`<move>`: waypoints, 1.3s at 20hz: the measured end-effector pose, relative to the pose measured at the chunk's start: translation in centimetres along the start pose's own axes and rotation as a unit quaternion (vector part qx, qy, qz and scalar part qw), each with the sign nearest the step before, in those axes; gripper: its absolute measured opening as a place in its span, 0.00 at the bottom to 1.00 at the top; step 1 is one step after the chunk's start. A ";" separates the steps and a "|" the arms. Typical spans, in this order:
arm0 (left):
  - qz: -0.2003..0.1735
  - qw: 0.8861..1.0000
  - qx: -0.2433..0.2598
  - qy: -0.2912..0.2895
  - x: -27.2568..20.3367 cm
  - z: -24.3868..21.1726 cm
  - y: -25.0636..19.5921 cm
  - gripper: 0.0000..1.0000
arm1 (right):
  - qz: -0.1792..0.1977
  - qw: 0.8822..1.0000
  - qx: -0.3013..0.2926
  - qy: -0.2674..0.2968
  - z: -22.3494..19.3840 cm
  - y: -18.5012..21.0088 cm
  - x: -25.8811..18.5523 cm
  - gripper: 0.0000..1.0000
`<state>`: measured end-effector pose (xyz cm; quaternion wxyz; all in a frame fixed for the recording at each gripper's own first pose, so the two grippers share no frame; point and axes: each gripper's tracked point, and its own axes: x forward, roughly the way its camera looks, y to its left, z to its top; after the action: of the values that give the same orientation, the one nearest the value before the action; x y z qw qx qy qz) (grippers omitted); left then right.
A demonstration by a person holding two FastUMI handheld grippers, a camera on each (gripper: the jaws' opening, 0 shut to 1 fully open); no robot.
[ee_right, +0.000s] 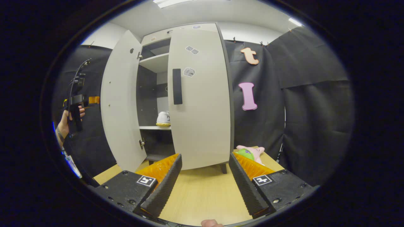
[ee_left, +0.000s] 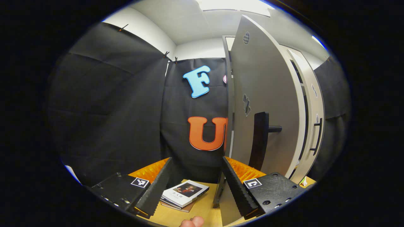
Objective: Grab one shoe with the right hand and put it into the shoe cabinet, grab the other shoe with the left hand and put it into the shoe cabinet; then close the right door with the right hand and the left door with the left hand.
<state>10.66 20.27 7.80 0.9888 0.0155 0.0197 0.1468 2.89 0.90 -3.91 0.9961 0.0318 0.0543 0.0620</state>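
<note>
**One door shut, one left to swing**

Two tools, both with jaws spread and nothing between them. Seen from the right gripper view, the shoe cabinet (ee_right: 176, 104) stands on the counter (ee_right: 205, 189) with its right door (ee_right: 202, 104) closed flat and its left door (ee_right: 121, 104) hanging wide open. Through the gap a white shoe (ee_right: 163, 119) sits on the middle shelf; the second shoe cannot be made out, likely hidden behind the closed door. The right tool (ee_right: 205, 176) hovers released, back from the cabinet front. A plush toy (ee_right: 251, 153) lies on the counter to the cabinet's right.

Farther off, a hand (ee_right: 68, 121) holds the left tool beside the open door's outer face. In the left gripper view, the left tool (ee_left: 197, 186) is unclenched, close to that door, with the black handle (ee_left: 260, 142) just ahead and to the right. Some books (ee_left: 184, 194) lie on the counter below.

Judging by this, the shoes are stowed and the last step is in hand. Next, the left tool needs to meet the door's outer face or handle and push it round to closed.
</note>
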 end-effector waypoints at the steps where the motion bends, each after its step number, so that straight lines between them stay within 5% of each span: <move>1: 0.007 1.000 0.009 -0.006 -0.1 0.1 -0.4 0.93 | -0.001 1.000 0.001 0.001 -0.1 -0.2 0.0 0.97; 5: 0.011 0.999 0.024 -0.018 -0.6 0.5 -2.8 0.93 | -0.007 1.000 0.007 0.006 -0.4 -1.0 -0.1 0.97; 15: -0.084 0.996 0.015 0.003 1.0 -1.5 -14.1 0.94 | -0.038 0.999 0.018 0.009 -0.9 -4.2 -0.9 0.97; 20: -0.090 0.995 0.047 -0.006 -1.2 -2.7 -16.5 0.92 | -0.051 0.998 0.029 0.013 -1.3 -5.6 -0.7 0.97; 26: -0.151 0.988 0.018 0.025 -7.5 -5.7 -20.7 0.95 | -0.040 0.999 0.032 0.007 -0.6 -4.9 0.0 0.97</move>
<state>9.27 -1.55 1.57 0.9985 0.0262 0.0488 -0.0044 3.40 -3.95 -4.90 0.9958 0.0611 0.0644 0.0210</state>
